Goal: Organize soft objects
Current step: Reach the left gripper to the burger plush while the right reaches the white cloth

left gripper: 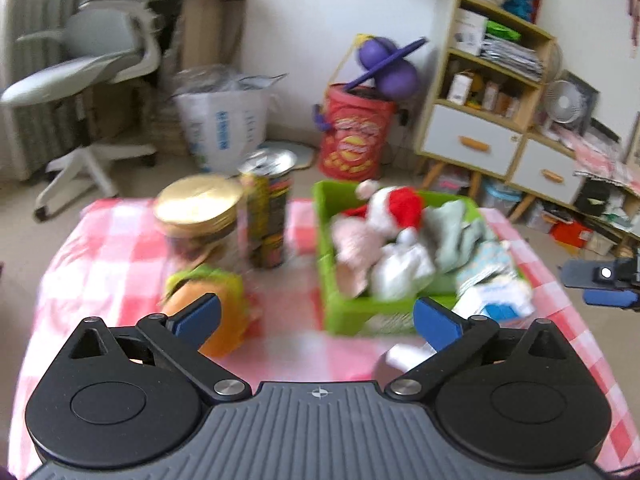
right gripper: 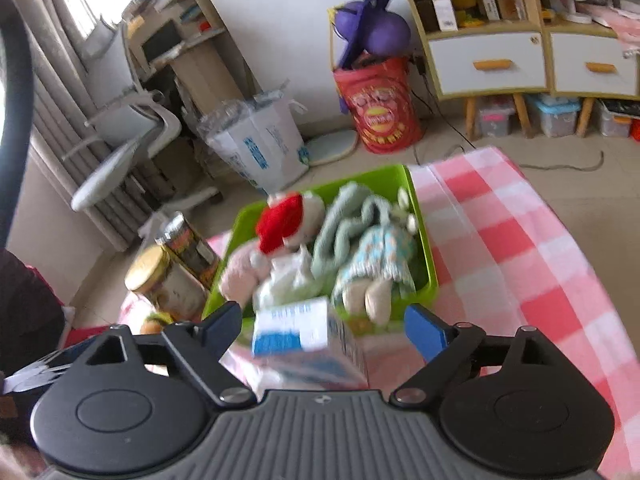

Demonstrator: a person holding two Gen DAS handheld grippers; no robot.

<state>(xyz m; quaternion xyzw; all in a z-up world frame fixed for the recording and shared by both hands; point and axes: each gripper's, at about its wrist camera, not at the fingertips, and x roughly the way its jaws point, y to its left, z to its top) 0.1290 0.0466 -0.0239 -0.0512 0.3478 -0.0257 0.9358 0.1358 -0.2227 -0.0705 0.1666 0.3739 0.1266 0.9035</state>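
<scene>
- Table (left gripper: 120, 232): covered in a pink-and-white checked cloth, filling the lower half of both views.
- Green bin (right gripper: 400, 184): centre of the right wrist view, already loaded with soft things: a plush toy with a red hat (right gripper: 280, 220), a pink plush (right gripper: 240, 272), a pale green cloth (right gripper: 340, 224), a rag doll in a blue patterned dress (right gripper: 380, 256) and a white bundle (right gripper: 288, 284). Most of the sorting looks done.
- Tissue pack (right gripper: 296, 328): blue and white, lower centre of the right wrist view, on the table touching the bin's near wall; by my judgement left to stow.
- Burger plush (left gripper: 216, 292): orange and green, lower left of the left wrist view, on the table outside the bin; also left to stow.
- Jar with gold lid (left gripper: 200, 204) and tall can (left gripper: 268, 216): hard goods, standing left of the bin.
- Left claw (left gripper: 316, 316): fingers apart, empty, its left finger in front of the burger plush.
- Right claw (right gripper: 324, 326): fingers apart, straddling the tissue pack, not closed on it.
</scene>
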